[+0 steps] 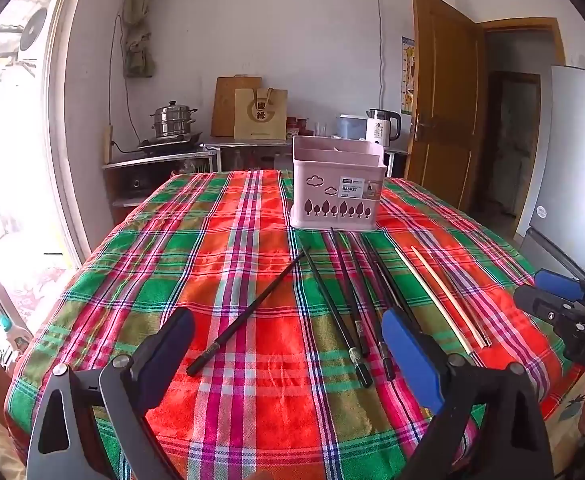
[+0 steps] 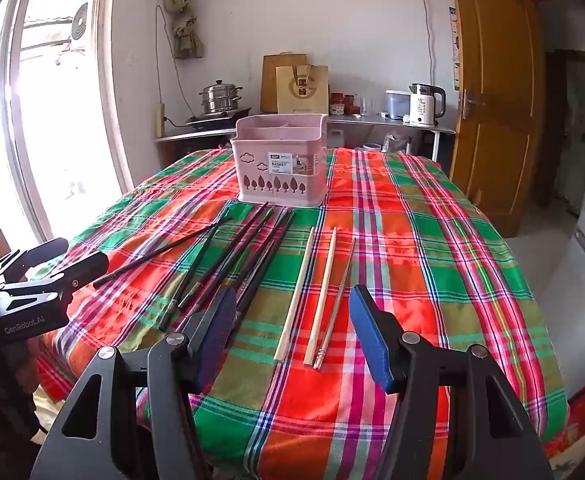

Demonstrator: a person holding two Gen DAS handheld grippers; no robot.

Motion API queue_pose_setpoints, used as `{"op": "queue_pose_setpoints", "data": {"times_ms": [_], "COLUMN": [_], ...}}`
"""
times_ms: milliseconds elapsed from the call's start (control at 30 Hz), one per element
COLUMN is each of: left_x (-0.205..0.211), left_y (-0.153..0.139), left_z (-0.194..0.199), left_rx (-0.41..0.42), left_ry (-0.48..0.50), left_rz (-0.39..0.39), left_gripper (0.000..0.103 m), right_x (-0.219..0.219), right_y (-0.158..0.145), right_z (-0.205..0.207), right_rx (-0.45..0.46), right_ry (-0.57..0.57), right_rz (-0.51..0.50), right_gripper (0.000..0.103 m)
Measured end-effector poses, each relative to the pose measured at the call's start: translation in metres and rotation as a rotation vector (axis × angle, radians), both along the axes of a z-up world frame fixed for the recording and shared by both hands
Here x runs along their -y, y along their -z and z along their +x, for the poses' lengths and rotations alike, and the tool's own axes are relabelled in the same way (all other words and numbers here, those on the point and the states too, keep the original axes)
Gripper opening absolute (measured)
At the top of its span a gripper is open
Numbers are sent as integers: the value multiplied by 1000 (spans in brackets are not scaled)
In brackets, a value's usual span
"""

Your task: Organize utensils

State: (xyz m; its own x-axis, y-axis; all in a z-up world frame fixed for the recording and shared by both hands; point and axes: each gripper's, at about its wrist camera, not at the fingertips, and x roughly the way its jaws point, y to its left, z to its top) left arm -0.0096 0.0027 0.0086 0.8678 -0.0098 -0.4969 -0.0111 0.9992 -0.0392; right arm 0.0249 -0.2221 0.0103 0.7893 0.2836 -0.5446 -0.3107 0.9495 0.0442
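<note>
Left gripper (image 1: 288, 354) tilted down over chopsticks (image 1: 336, 304), jaws apart.

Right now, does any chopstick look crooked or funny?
Yes. One black chopstick lies slanted, apart on the left of the other black chopsticks, which run nearly side by side toward the pink basket. Nothing looks spilled or broken.

We see strong daylight pouring in from the large window (image 1: 8, 152) at the left of both frames, blown out to near white. It lights the red, green and pink plaid cloth on the worktop (image 1: 252, 280) brightly, with only faint shadows. The tall silvery refrigerator (image 1: 580, 152) at the right shows soft glare. Fisheye distortion bends the walls, and dark vignetting fills the corners. Focus is slightly soft throughout.
</note>
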Motion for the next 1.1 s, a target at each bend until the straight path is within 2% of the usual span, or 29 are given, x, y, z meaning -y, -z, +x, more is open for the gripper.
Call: {"op": "queue_pose_setpoints", "data": {"times_ms": [1100], "left_x": [1], "left_y": [-1], "left_z": [-2], "left_rx": [1], "left_ry": [10], "left_rz": [-4], "left_gripper": [95], "right_x": [1], "right_y": [1], "right_z": [0], "right_rx": [3], "right_ry": [1], "right_rz": [1], "right_gripper": [60]}}
